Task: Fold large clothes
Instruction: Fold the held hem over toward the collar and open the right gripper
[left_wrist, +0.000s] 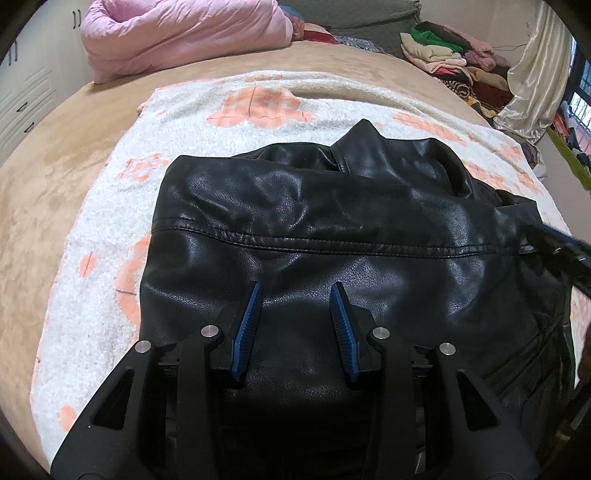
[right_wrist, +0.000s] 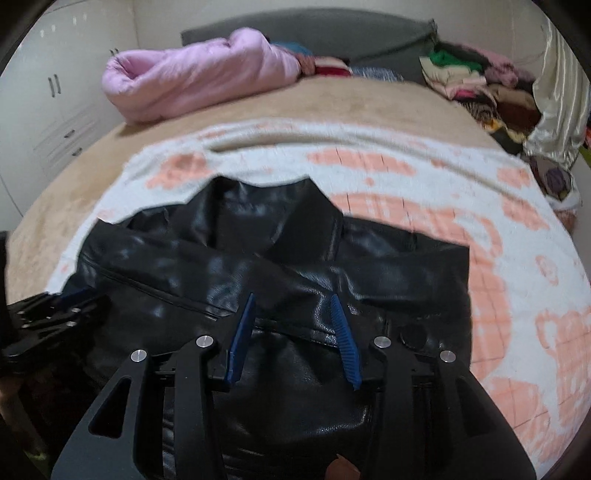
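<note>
Both pairs of blue-padded fingers stand parted with nothing pinched between them: the left gripper (left_wrist: 295, 291) hangs over the back panel of the black leather jacket (left_wrist: 332, 221), just short of its stitched seam, and the right gripper (right_wrist: 293, 299) over a rumpled fold near a zip. Beyond the fingertips the jacket's collar points away, spread on a white-and-peach blanket (left_wrist: 258, 99). Farther off lie a pink quilt (left_wrist: 177, 33) and stacked clothes (left_wrist: 454, 66).

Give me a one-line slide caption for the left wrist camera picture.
Left gripper, jaws apart, poised over a folded black leather jacket on a white and peach blanket.
</note>
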